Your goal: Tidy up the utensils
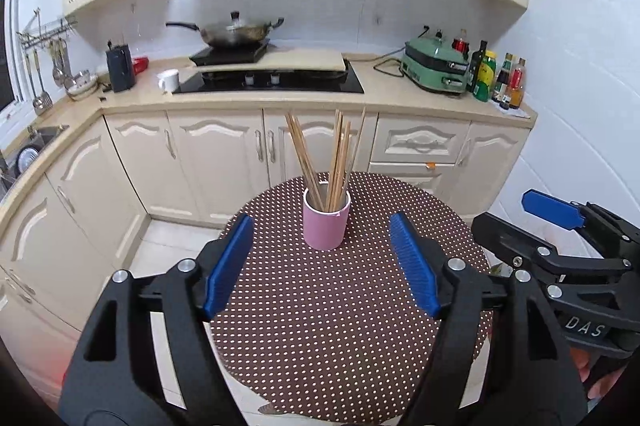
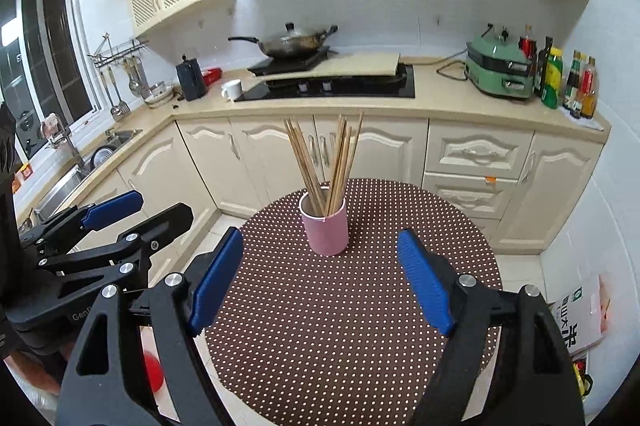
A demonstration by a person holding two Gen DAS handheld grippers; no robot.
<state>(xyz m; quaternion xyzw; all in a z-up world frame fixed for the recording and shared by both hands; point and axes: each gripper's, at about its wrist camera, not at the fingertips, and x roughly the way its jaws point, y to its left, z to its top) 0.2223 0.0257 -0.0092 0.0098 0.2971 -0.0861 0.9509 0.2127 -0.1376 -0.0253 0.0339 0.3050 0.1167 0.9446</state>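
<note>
A pink cup [image 1: 325, 226] stands upright on a round table with a brown dotted cloth [image 1: 344, 326]. Several wooden chopsticks [image 1: 332, 161] stand in it, fanned out. My left gripper [image 1: 322, 226] is open and empty, held above the near part of the table, short of the cup. My right gripper [image 2: 320, 238] is open and empty too, beside the left one; the cup [image 2: 326, 230] and chopsticks [image 2: 328, 161] are ahead of it. Each gripper shows in the other's view, the right one at the right edge [image 1: 560, 214] and the left one at the left edge [image 2: 116, 205].
Behind the table runs a kitchen counter [image 1: 400, 97] with a hob, a wok [image 1: 232, 33], a white mug [image 1: 170, 80], a green appliance [image 1: 436, 69] and bottles [image 1: 500, 77]. A sink [image 2: 80, 173] is at left. A rice bag [image 2: 580, 314] lies on the floor at right.
</note>
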